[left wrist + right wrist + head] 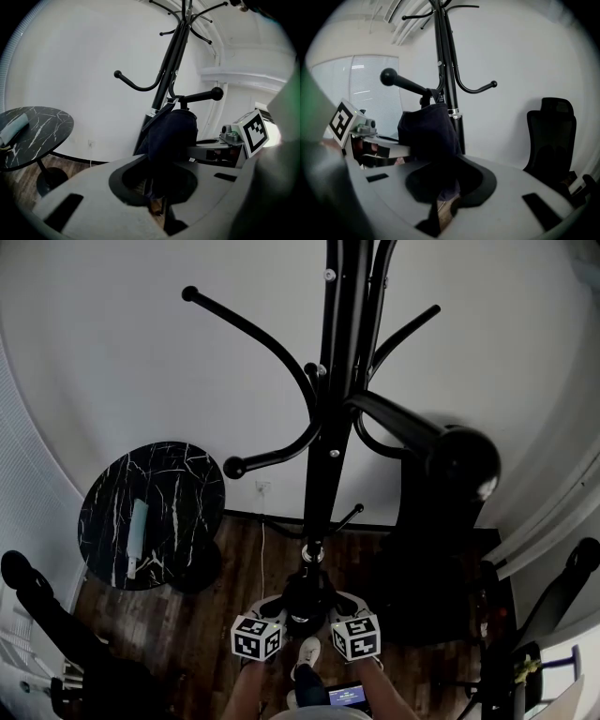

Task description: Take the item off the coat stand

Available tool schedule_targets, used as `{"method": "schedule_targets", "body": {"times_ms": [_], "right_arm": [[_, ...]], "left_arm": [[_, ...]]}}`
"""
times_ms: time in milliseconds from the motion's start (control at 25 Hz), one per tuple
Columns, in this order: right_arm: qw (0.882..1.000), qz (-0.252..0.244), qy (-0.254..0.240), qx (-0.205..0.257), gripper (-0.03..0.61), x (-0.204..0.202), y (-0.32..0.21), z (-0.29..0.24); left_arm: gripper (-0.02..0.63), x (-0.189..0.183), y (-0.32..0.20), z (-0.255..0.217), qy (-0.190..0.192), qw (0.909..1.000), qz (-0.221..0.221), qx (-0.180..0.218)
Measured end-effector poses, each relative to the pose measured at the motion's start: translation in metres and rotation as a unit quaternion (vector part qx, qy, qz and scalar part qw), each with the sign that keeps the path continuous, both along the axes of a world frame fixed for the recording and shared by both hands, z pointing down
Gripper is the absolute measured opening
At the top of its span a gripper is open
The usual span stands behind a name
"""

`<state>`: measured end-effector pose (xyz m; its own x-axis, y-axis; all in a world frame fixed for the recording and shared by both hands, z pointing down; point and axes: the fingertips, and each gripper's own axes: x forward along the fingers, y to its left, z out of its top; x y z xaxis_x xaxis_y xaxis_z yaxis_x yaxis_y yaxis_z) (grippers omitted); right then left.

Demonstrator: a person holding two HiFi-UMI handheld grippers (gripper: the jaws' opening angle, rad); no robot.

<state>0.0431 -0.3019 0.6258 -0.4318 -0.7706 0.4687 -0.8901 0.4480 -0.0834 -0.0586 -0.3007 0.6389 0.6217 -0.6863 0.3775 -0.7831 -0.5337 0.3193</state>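
Pinched nearly together with the left gripper (157,190) on the lower folds of the dark blue cloth item (171,133), fabric filling the gap between the jaws. Clamped likewise with the right gripper (443,187), on the same cloth from the other side. Held side by side, low and close to the body in the head view, both pointing slightly downward at the foot of the coat stand (323,427).

Hangs by its top from a knobbed peg (201,96), close against the pole, apparently by a short strap (436,96); not yet off.

To do this step well:
- Keep both grips firm and move the two hands as one, so as not to stretch or drop the cloth.
- Lift first, to take the weight off the strap, rather than tugging down or sideways; probably tips or rocks the stand otherwise.
- Then carry the top outward along the peg, away from the pole, and raise it enough to clear the round knob at the end.
- Watch the strap, not the bulk; likely to snag on the knob if pulled low.
- Regrip higher if the grip on the bottom folds only bunches the cloth without raising the strap.

Beyond: round black marbled table (155,507) to the left, dark office chair (551,136) to the right, wooden floor (202,634) below, plain white wall (122,371) behind. Keep the swing clear of both pieces of furniture.
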Motion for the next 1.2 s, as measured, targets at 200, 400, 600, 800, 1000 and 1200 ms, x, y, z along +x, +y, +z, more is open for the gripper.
{"method": "schedule_targets", "body": {"times_ms": [200, 400, 600, 800, 1000, 1200], "right_arm": [[1.0, 0.0, -0.002, 0.001, 0.044, -0.001, 0.005, 0.0], [1.0, 0.001, -0.004, 0.003, 0.043, -0.002, 0.009, -0.003], [1.0, 0.0, -0.001, 0.001, 0.043, -0.001, 0.016, -0.003], [1.0, -0.003, 0.0, 0.004, 0.04, -0.002, 0.021, -0.005], [1.0, -0.007, 0.001, 0.006, 0.039, -0.003, 0.029, -0.007], [1.0, -0.01, 0.002, 0.011, 0.038, -0.003, 0.037, -0.01]], "left_arm": [[0.034, -0.001, 0.006, -0.002, -0.001, 1.0, 0.002, -0.001], [0.032, -0.001, 0.011, -0.004, -0.005, 1.0, 0.005, 0.001], [0.031, -0.001, 0.019, -0.004, -0.017, 0.9998, 0.011, 0.001], [0.029, -0.001, 0.025, -0.007, -0.013, 0.9998, 0.013, -0.001], [0.029, -0.002, 0.034, -0.01, -0.014, 0.9998, 0.013, 0.0], [0.029, -0.002, 0.042, -0.013, -0.011, 0.9999, 0.013, 0.003]]}}
